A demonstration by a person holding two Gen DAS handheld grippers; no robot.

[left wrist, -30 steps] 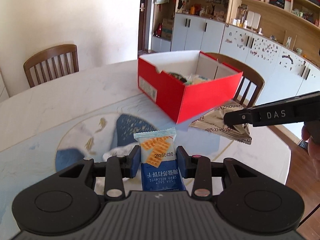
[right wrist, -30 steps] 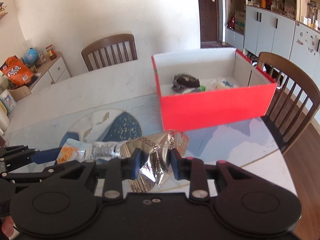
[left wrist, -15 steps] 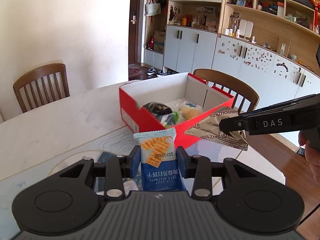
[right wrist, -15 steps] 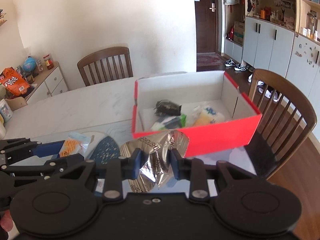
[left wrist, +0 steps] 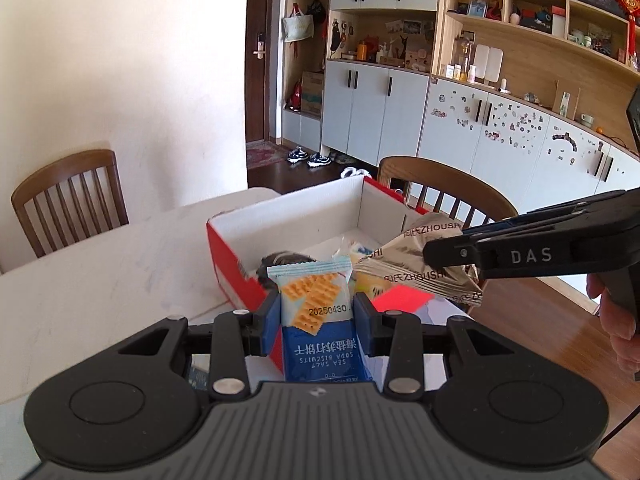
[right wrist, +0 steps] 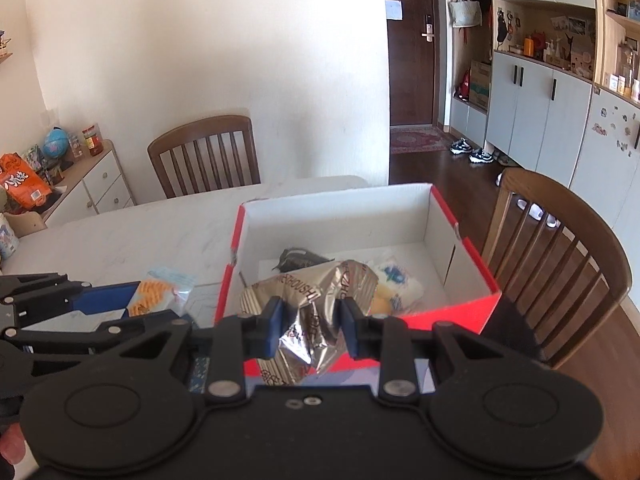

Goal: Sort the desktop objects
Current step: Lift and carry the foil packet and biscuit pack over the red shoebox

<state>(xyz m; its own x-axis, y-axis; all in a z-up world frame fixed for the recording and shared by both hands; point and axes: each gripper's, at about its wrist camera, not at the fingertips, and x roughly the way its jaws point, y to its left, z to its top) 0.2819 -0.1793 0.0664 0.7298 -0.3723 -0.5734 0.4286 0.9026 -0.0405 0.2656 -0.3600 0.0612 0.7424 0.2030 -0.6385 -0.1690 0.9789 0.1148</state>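
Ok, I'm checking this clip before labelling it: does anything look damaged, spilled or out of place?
Nothing spilled. The silver foil packet in the right gripper is crumpled and creased, though no tear shows. The soda biscuit pack in the left gripper looks intact. The red box sits upright with a few packets inside.

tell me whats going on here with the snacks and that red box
A person is clearing snack packets off the table into the red box. The left hand-held gripper is shut on a blue soda biscuit packet, and the right hand-held gripper is shut on a crumpled silver foil packet. Both packets are at the box's near edge, not yet released. A few packets already lie inside.
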